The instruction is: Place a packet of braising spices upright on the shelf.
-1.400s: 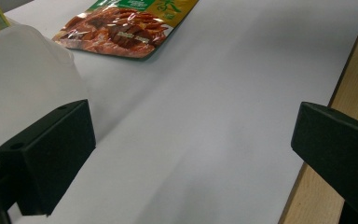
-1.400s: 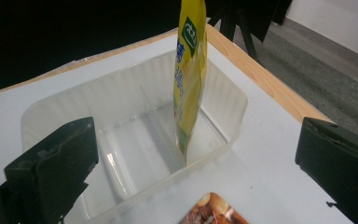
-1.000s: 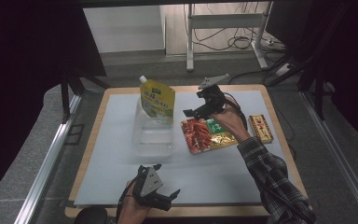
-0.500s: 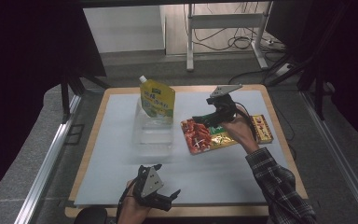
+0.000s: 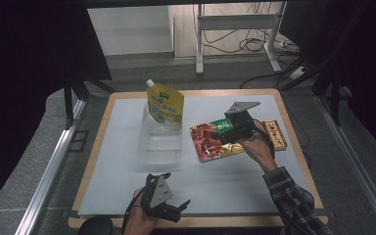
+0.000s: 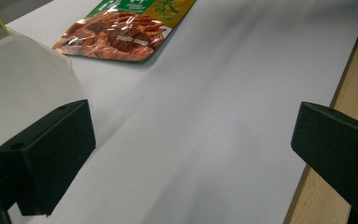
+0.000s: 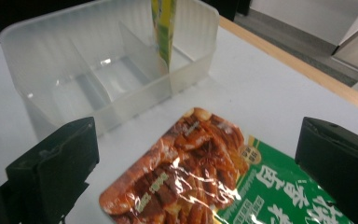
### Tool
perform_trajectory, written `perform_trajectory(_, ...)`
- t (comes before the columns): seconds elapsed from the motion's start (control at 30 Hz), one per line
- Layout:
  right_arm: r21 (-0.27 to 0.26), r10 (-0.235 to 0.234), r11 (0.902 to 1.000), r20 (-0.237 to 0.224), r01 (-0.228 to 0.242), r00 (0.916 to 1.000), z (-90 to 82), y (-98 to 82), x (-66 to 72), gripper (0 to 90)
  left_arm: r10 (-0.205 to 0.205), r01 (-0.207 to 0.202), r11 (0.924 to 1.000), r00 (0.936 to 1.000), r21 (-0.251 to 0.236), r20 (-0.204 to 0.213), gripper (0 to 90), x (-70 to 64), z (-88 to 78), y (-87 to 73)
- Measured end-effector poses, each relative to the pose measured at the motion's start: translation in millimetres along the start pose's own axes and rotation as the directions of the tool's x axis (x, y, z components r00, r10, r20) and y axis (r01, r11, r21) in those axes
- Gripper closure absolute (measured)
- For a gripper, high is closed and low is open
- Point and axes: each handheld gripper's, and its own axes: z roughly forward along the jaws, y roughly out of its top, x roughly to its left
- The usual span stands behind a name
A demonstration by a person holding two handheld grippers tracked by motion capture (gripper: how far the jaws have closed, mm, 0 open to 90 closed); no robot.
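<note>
Over the flat red-and-green foil food packet (image 7: 223, 177), the right hand-held gripper (image 5: 231, 131) hangs with jaws wide apart, touching nothing. Its own view reveals dividers inside the clear plastic tray (image 7: 74, 84) just beyond, where the yellow spouted pouch (image 7: 163, 23) stands. At the table (image 5: 127, 147) near edge, the left hand-held gripper (image 5: 169, 210) gapes empty.

The high view looks forward and down over the whole table (image 5: 127, 161). Each gripper view rides low and close, looking along its jaws. All three share the red-and-green food pouch (image 5: 210, 139) (image 6: 121, 32) (image 7: 191, 172).
</note>
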Motion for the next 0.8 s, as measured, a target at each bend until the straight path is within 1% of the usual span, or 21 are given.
perform_trajectory(0.07,0.001,0.001,1.0000,0.009,-0.001,1.0000,-1.1,-2.2,-1.2,0.0,0.002,-0.002,1.0000,1.0000,-0.001,0.002,0.0,-0.2,0.0,0.2)
perform_trajectory(0.2,-0.004,0.018,0.9998,0.009,-0.018,0.9998,-3.8,-8.1,-4.0,0.0,0.009,-0.009,0.9999,0.9999,0.006,0.004,0.0,0.2,-0.4,0.1)
perform_trajectory(0.23,0.000,0.020,0.9998,0.015,-0.020,0.9997,-4.5,-10.4,-4.9,0.0,0.017,-0.017,0.9998,0.9998,0.014,0.005,0.0,0.8,-0.8,0.1)
perform_trajectory(0.3,0.007,0.026,0.9996,0.025,-0.026,0.9993,-5.5,-14.1,-7.0,0.0,0.013,-0.013,0.9999,0.9999,0.011,0.004,0.0,0.8,-0.9,-0.1)
perform_trajectory(0.53,0.024,0.059,0.9979,0.057,-0.060,0.9966,-11.3,-29.4,-18.8,0.0,0.024,-0.024,0.9996,0.9997,0.017,0.000,0.0,2.8,-1.7,-0.1)
perform_trajectory(0.63,0.028,0.077,0.9964,0.073,-0.079,0.9944,-14.2,-36.1,-23.7,0.0,0.014,-0.014,0.9999,0.9999,0.008,-0.004,0.0,2.5,-1.4,-0.3)
perform_trajectory(0.7,0.028,0.088,0.9955,0.075,-0.090,0.9933,-16.2,-41.0,-27.1,0.0,0.012,-0.012,0.9999,0.9999,0.007,-0.005,0.0,2.9,-1.5,-0.4)
perform_trajectory(0.8,0.043,0.090,0.9946,0.103,-0.094,0.9906,-18.8,-49.0,-32.0,0.0,0.013,-0.013,0.9999,0.9999,0.008,-0.008,0.0,3.5,-2.0,-0.5)
